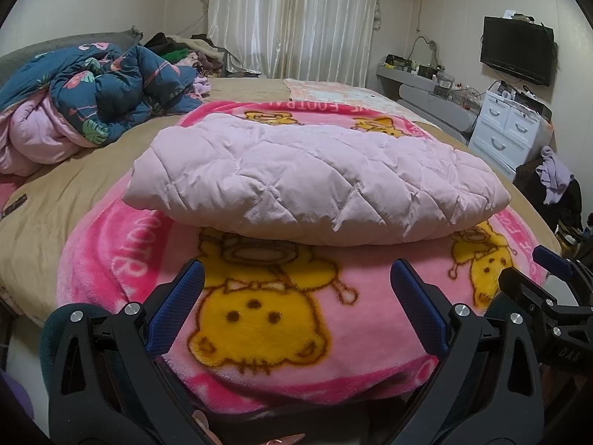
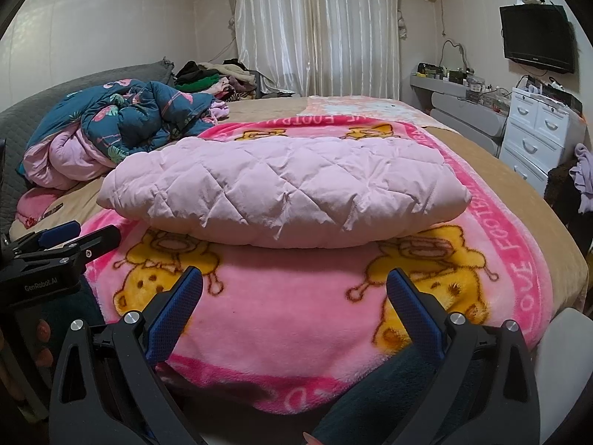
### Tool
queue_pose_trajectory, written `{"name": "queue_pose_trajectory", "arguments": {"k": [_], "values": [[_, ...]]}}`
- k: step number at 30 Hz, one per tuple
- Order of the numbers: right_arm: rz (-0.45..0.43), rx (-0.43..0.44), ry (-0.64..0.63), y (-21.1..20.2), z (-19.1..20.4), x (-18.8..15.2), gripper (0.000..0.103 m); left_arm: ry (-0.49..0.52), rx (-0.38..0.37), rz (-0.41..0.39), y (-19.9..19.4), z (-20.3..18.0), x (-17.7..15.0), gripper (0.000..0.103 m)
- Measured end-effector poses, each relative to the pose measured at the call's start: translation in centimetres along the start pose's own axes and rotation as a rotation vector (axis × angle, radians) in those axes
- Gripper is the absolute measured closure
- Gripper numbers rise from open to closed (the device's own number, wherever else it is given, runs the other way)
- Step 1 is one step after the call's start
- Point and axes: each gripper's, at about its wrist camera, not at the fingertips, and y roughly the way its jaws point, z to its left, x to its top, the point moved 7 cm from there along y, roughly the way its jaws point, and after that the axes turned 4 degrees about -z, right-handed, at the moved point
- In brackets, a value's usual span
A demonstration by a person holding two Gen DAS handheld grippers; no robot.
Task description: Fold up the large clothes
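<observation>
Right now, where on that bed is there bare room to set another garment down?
Free: the tan sheet right of the pink cartoon blanket, and the blanket's near strip before the folded pink quilted coat. Crowded: the far-left corner, with the crumpled blue duvet and clothes pile.

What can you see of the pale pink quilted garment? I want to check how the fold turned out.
The pale pink quilted garment is puffy, padded fabric stitched in diamonds, lightly creased. It lies folded into one compact oblong bundle with rounded edges, no sleeves or collar showing. It rests flat on the pink cartoon blanket on the bed, long side toward the cameras. Nothing else touches it; both open grippers are short of its near edge.
</observation>
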Motion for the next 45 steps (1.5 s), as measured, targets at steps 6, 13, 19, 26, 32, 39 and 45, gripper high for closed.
{"name": "queue_pose_trajectory", "arguments": {"k": [6,13,19,26,32,39,45], "values": [[-0.006,-0.007,-0.002,0.0,-0.2,0.1,0.004,0.009,0.014,0.007,0.0,0.3,-0.1,0.009],[-0.009,-0.01,-0.005,-0.1,-0.2,0.1,0.004,0.006,0.014,0.008,0.0,0.4,-0.2,0.009],[-0.006,-0.012,-0.004,0.0,-0.3,0.1,0.004,0.005,0.007,0.009,0.0,0.4,-0.1,0.009],[-0.008,-0.015,-0.006,-0.1,-0.3,0.1,0.004,0.014,0.003,0.008,-0.1,0.4,-0.2,0.009],[0.002,-0.039,-0.009,0.1,-0.8,0.2,0.004,0.034,-0.025,0.038,0.3,0.5,-0.2,0.009],[-0.05,-0.187,0.107,-1.8,-7.8,1.0,0.004,-0.071,0.011,0.1,2.2,5.8,0.8,0.009],[0.026,-0.697,0.364,-4.1,-31.8,-4.1,0.004,-0.272,0.362,0.118,6.2,24.8,4.8,0.009]]}}
